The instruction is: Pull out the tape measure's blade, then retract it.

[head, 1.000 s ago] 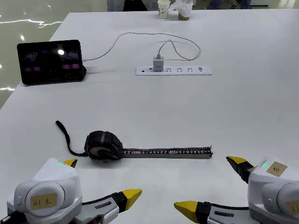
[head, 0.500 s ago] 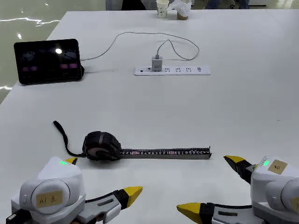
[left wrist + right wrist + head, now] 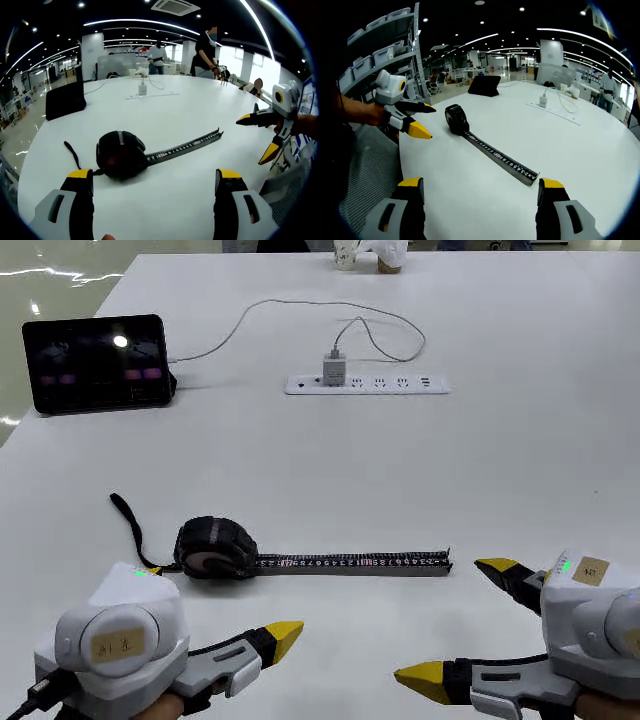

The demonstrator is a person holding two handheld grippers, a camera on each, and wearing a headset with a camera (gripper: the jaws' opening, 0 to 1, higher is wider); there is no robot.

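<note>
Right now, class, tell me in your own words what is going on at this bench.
A person holds a two-jaw gripper in each hand over a white table. The tape measure lies on it, its blade already pulled out flat. The left gripper hovers open near the case, the right gripper open near the blade's tip. Neither touches anything; retracting is not yet done.

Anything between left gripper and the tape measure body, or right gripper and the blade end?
Nothing visible. Only bare table lies between the open left gripper and the tape measure, and between the open right gripper and the blade's end. The strap lies off to one side.
</note>
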